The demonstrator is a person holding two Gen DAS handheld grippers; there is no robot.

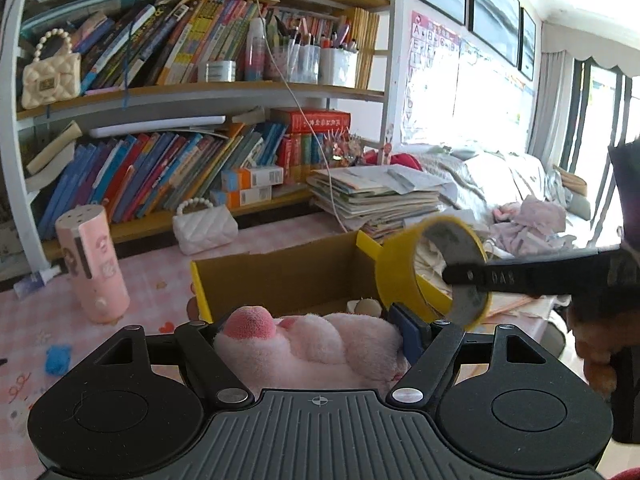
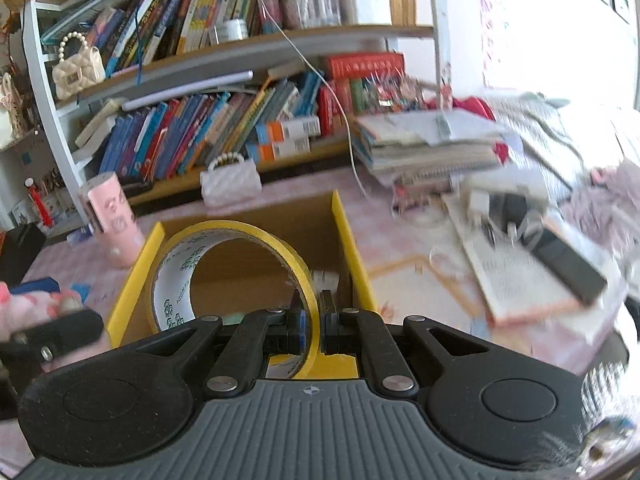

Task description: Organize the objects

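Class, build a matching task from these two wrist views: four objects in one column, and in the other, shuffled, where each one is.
Objects
1. yellow tape roll
2. pink plush toy
3. cream quilted purse
4. pink cylinder

Places
A. on the bookshelf
B. standing on the table
C. in the right hand-held gripper, over the cardboard box
D. in the left hand-held gripper

Pairs: 1-C, 2-D, 3-A, 4-B

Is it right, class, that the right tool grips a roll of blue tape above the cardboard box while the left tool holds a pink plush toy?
Not quite: the tape roll is yellow, not blue, as the right wrist view shows. The right tool does grip it above the cardboard box, and the left tool holds the pink plush toy.
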